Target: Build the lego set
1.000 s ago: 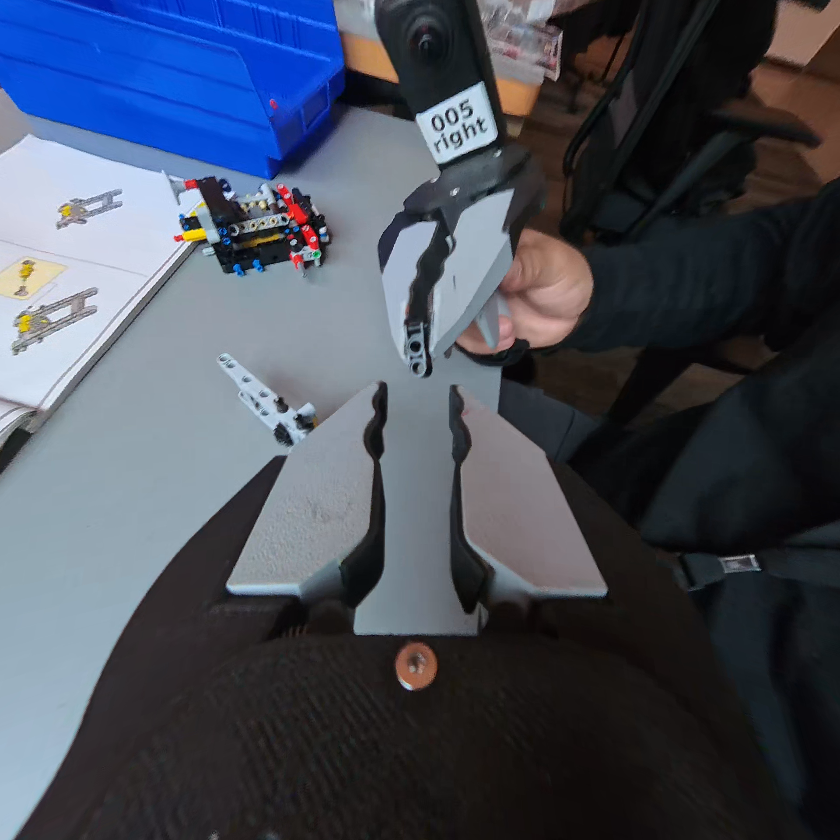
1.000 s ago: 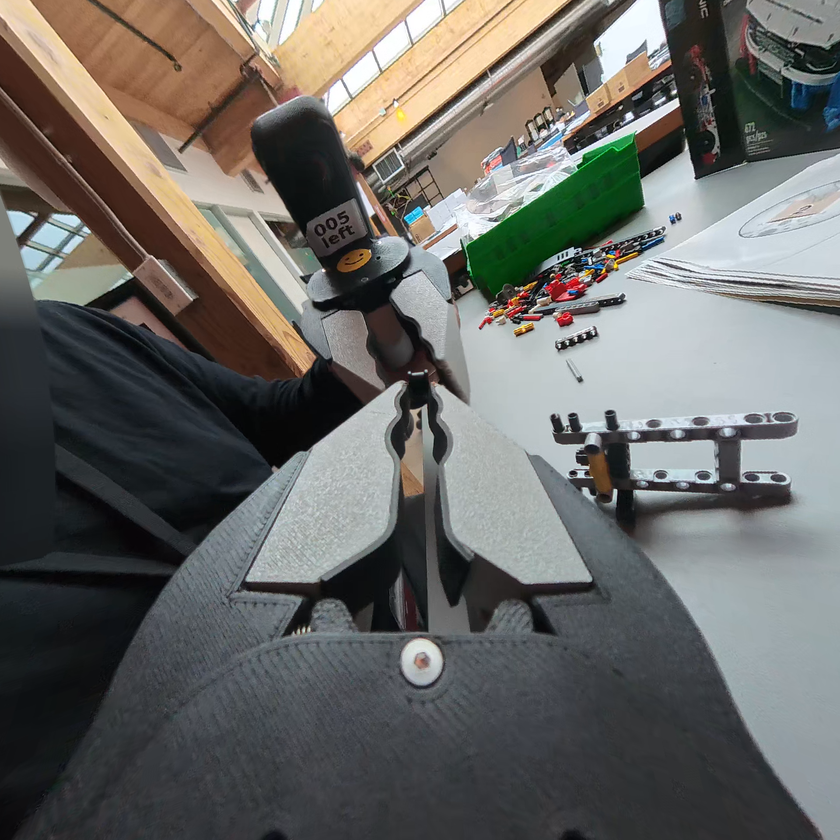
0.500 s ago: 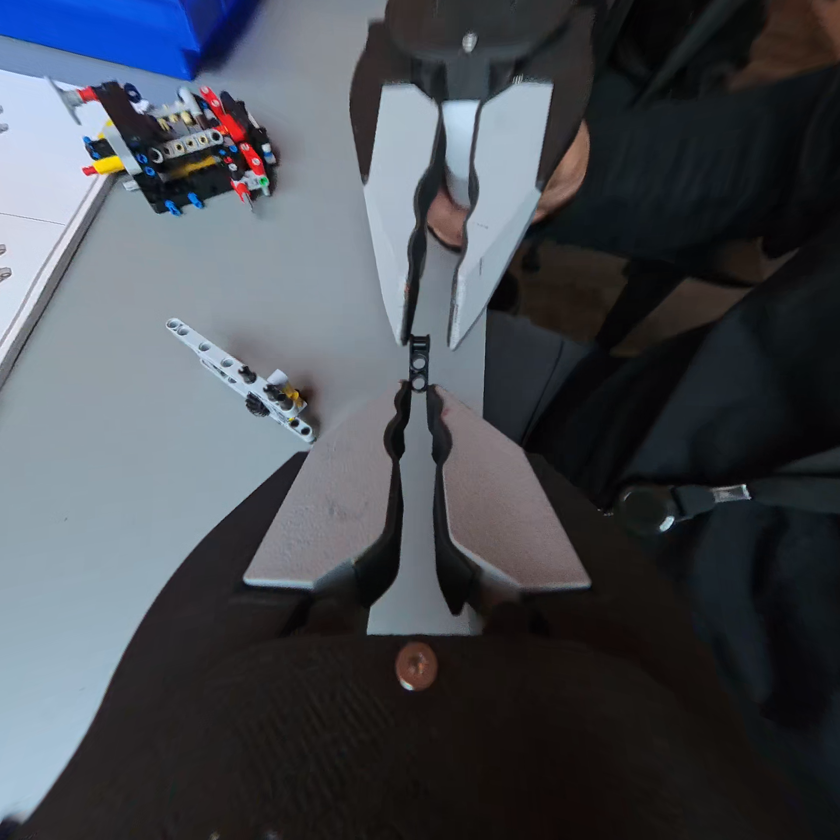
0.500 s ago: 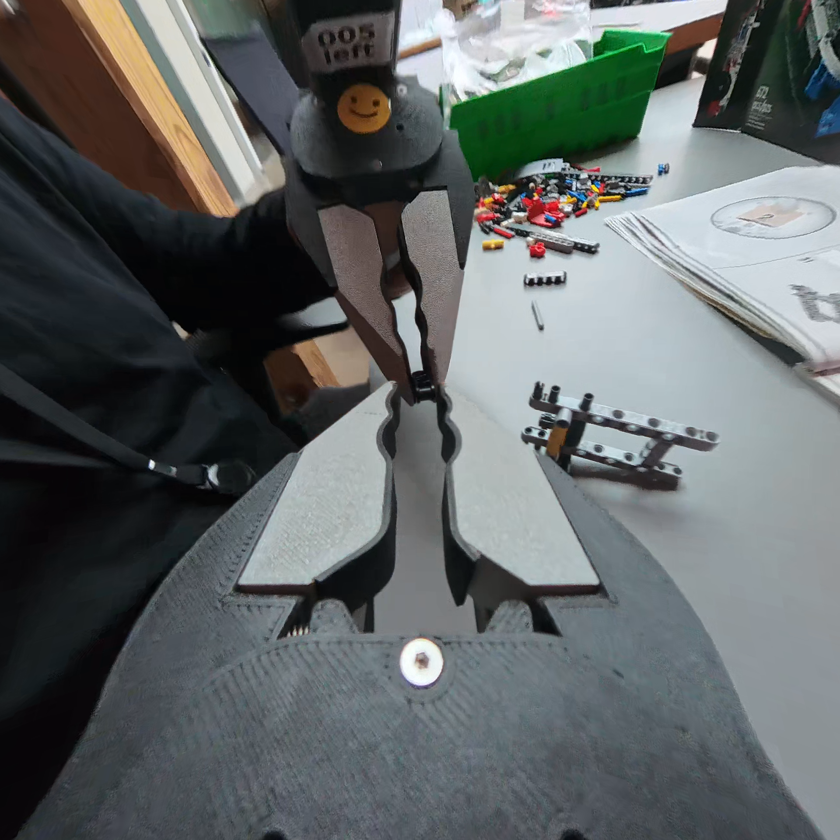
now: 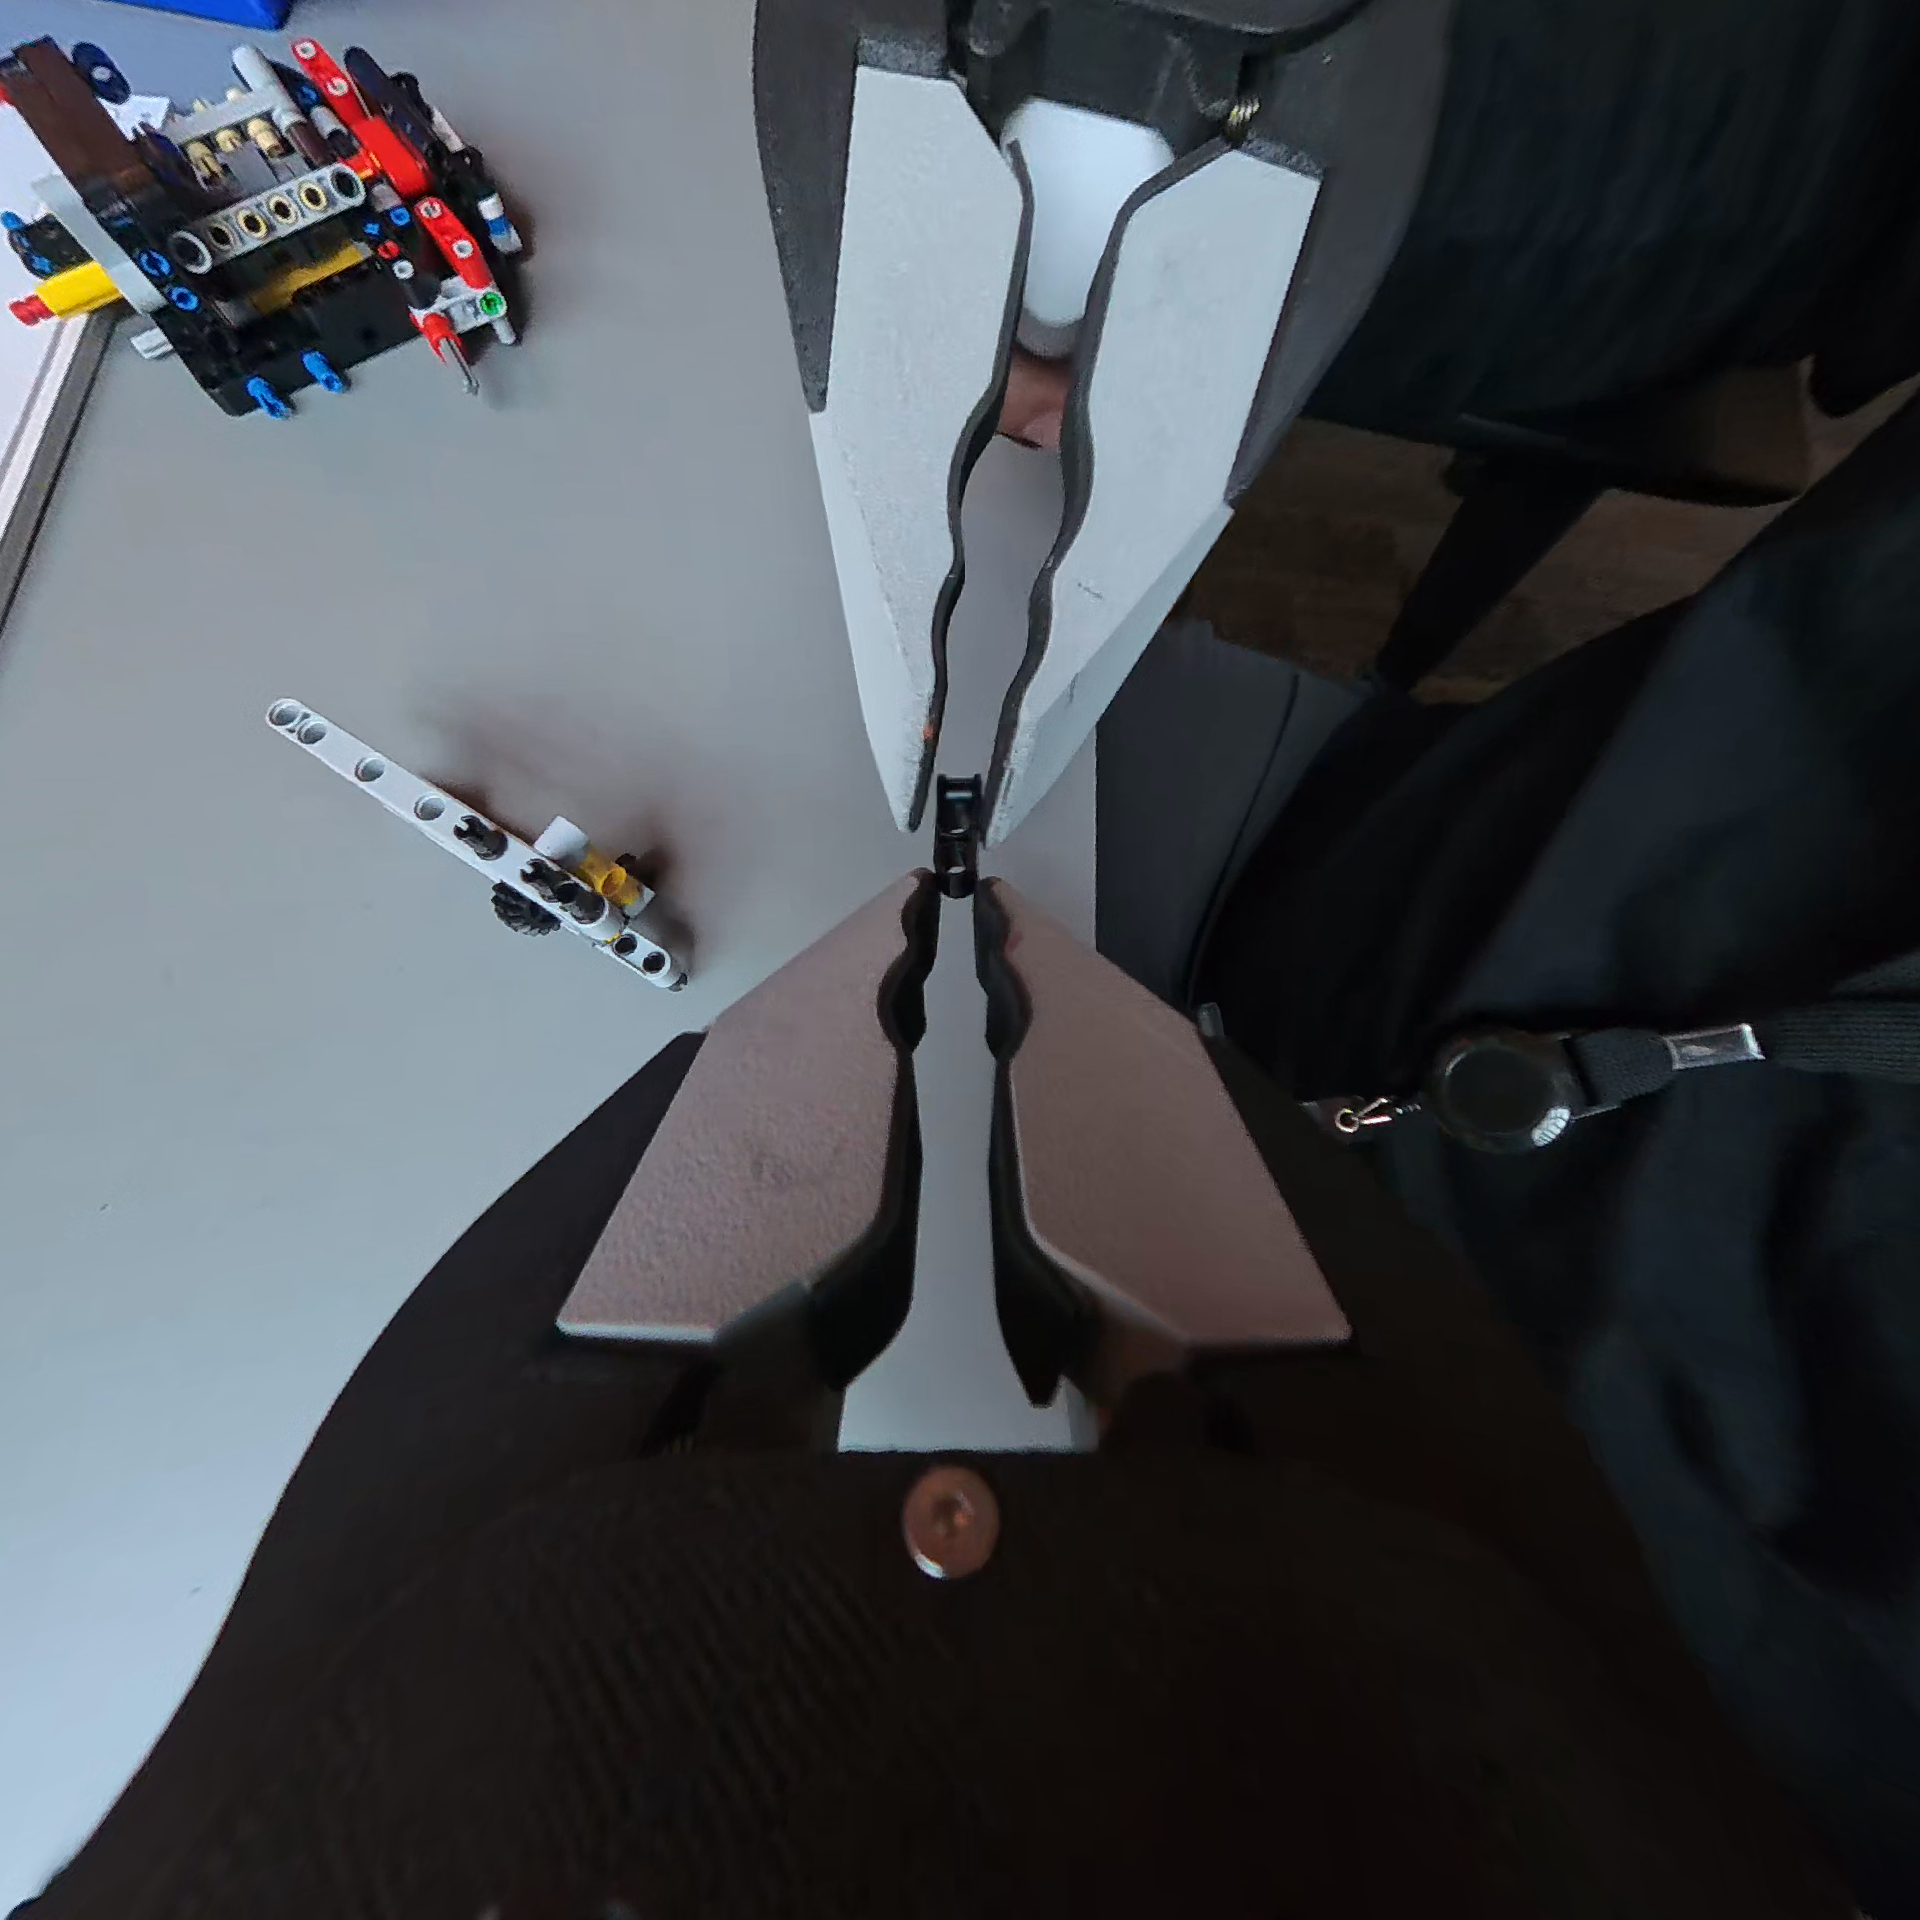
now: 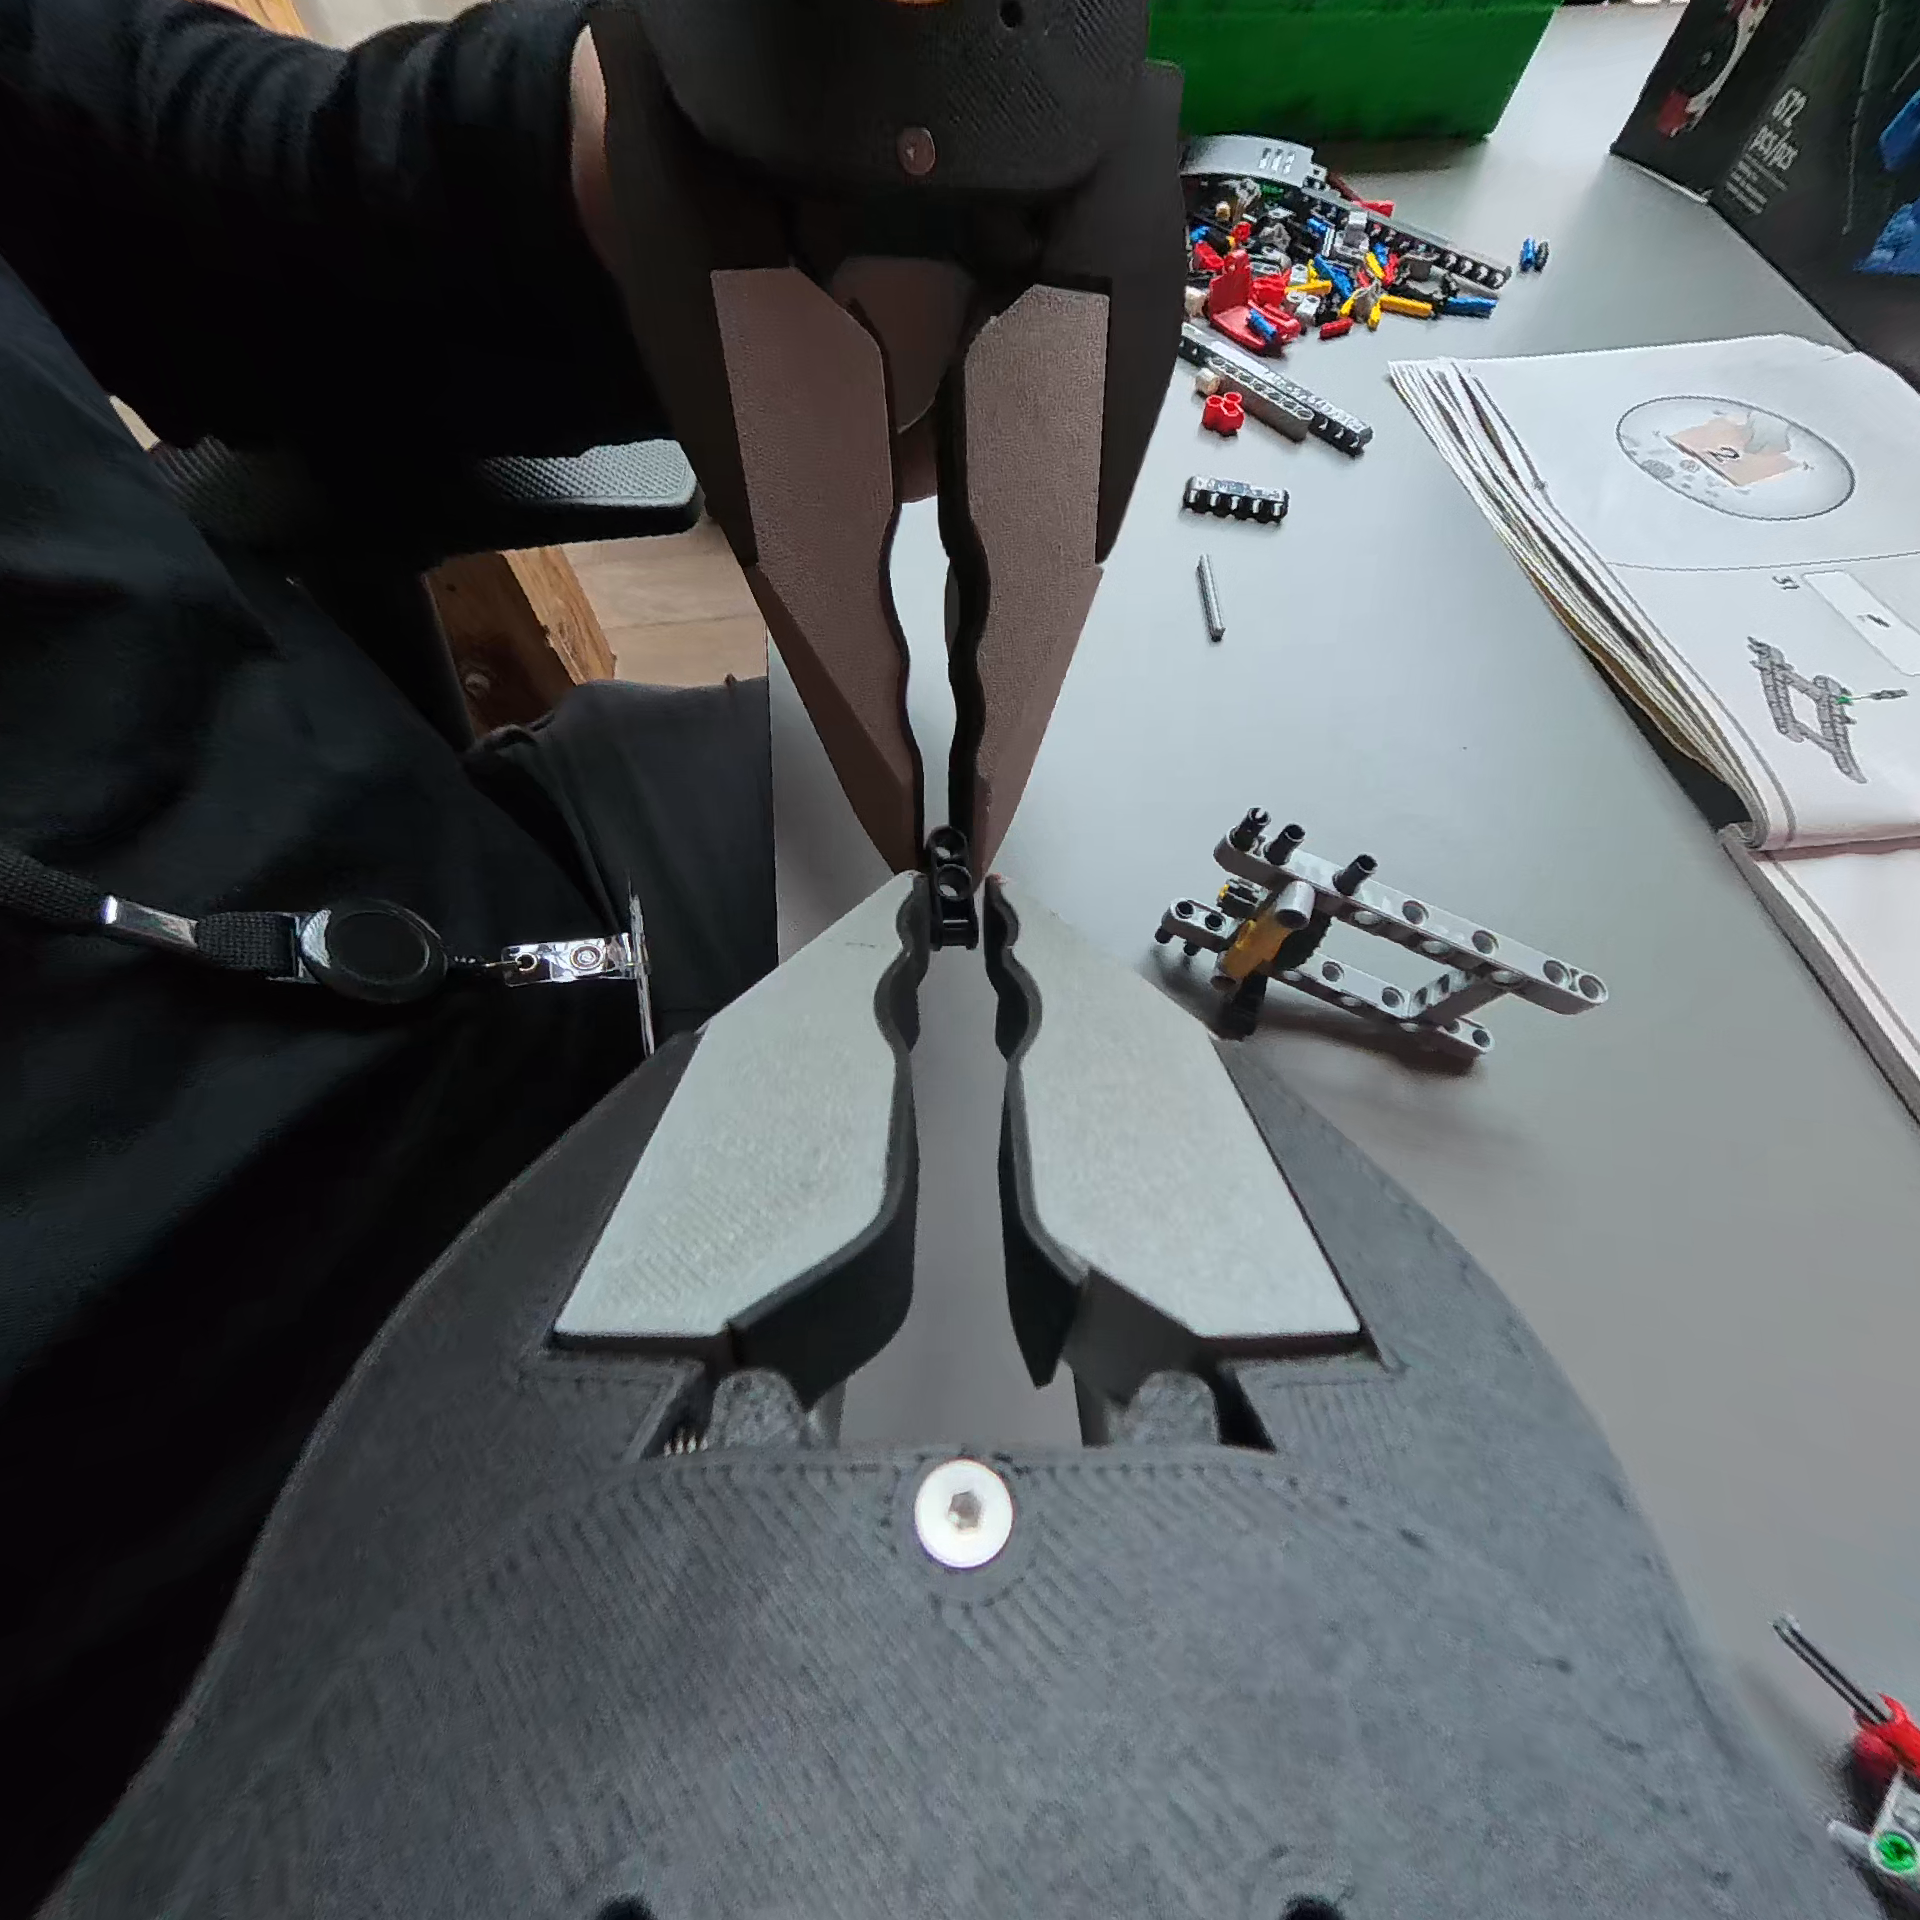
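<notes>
While meeting tip to tip above the table [image 5: 312, 1143], left tool [image 5: 956, 883] and right tool [image 6: 951, 904] are both pinching one small black connector [image 5: 956, 836], apparently for regripping.

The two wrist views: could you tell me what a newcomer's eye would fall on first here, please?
The two grippers meet tip to tip above the table edge, the left gripper and right gripper both pinching one small black connector. Beside them on the grey table lies a light grey beam frame; farther off sit a colourful parts pile and a chunky multicoloured assembly.
</notes>
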A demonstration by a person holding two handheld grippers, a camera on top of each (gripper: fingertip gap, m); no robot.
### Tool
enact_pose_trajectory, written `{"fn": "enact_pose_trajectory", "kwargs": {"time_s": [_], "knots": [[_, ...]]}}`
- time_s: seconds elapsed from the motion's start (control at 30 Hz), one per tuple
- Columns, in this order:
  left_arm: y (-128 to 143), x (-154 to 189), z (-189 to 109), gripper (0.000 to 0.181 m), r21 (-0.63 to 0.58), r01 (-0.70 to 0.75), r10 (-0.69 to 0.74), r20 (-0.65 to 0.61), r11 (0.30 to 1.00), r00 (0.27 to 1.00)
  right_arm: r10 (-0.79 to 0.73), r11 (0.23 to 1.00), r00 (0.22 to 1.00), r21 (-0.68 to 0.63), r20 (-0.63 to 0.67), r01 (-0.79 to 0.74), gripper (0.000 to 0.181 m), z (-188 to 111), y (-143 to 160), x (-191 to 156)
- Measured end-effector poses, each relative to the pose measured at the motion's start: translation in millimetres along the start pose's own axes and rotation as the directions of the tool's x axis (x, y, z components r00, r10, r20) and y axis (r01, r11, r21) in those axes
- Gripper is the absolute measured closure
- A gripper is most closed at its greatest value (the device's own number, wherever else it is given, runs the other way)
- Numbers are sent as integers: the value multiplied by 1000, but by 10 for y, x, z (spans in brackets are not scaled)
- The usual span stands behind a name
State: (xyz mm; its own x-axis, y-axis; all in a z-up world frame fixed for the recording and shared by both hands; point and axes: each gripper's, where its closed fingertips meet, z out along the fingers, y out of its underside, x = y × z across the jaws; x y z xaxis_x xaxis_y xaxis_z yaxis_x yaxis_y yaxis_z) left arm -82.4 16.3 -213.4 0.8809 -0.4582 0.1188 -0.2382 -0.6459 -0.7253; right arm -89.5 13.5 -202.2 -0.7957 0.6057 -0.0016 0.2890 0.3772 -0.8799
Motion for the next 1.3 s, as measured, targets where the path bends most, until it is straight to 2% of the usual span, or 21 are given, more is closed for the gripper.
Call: {"fn": "enact_pose_trajectory", "kwargs": {"time_s": [0.2,0.37,0.6,0.77,1.03,1.23,1.3], "knots": [[12,5,-1,177,2,-2,2,-14,1000,1000,-52,999,998,-13,-21,52,176,22,9,-24],[18,56,24,177,36,14,-11,-65,999,998,-37,998,999,53,4,37,177,-6,-45,-72],[54,27,59,177,30,39,-37,-73,999,997,-30,999,999,28,-12,31,177,25,22,-41],[-10,-1,41,177,76,38,-33,-62,996,998,-23,999,999,44,-24,24,177,-13,6,-5],[-96,31,2,177,134,-14,22,-51,991,998,-155,988,982,-6,-104,156,177,-52,-7,-21],[-173,33,-60,177,205,-167,162,42,965,986,-329,944,916,-92,-228,316,177,-105,-98,-22],[-165,43,-65,177,210,-156,152,33,965,988,-363,931,901,-126,-238,342,177,-99,-98,-28]]}}
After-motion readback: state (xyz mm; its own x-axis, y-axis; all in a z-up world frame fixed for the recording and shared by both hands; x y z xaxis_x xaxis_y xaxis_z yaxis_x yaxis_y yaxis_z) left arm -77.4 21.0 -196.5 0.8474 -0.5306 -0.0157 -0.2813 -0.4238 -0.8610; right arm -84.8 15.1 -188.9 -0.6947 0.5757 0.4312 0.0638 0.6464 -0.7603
